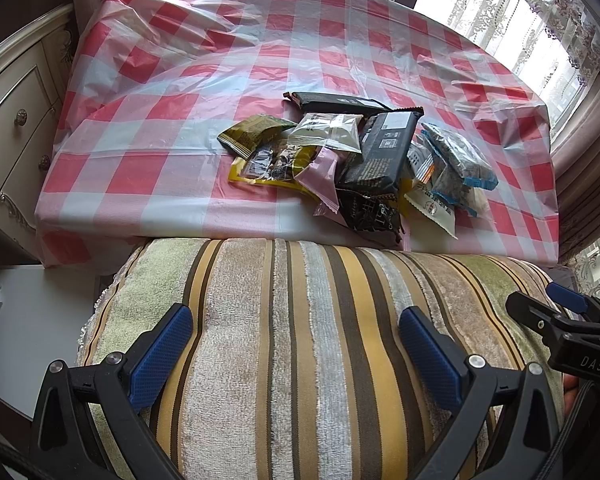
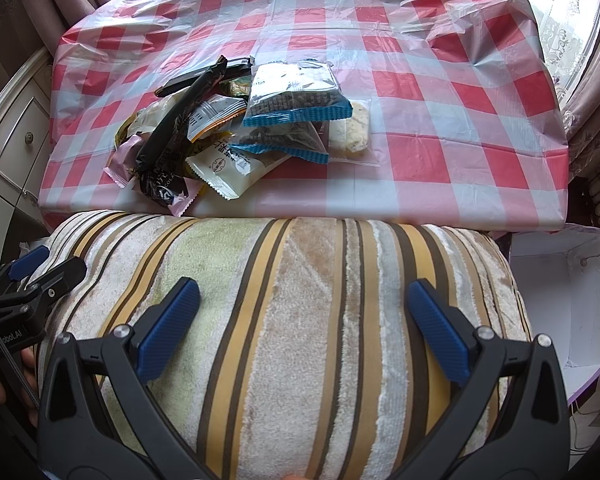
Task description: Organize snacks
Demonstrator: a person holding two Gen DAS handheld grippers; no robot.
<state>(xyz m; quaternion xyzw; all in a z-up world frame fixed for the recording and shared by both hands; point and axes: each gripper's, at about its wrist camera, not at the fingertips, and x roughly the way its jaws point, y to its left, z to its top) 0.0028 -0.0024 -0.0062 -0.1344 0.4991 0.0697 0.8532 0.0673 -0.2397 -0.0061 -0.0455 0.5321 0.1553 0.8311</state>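
Both the left gripper point(image 1: 296, 332) and right gripper point(image 2: 304, 304) hover spread wide and empty above the striped cushion point(image 1: 300, 340); beyond the cushion, the snack packets point(image 2: 236, 128) lie heaped on the red-checked tablecloth point(image 2: 440, 112)

the left gripper point(image 1: 296, 340) hangs wide open over a striped cushion point(image 1: 300, 340), its blue pads well apart and holding nothing. beyond the cushion, a heap of snack packets point(image 1: 356, 156) lies on the red-and-white checked tablecloth point(image 1: 180, 80) near its front edge. the right gripper point(image 1: 556, 320) shows at the right edge, its opening unclear.
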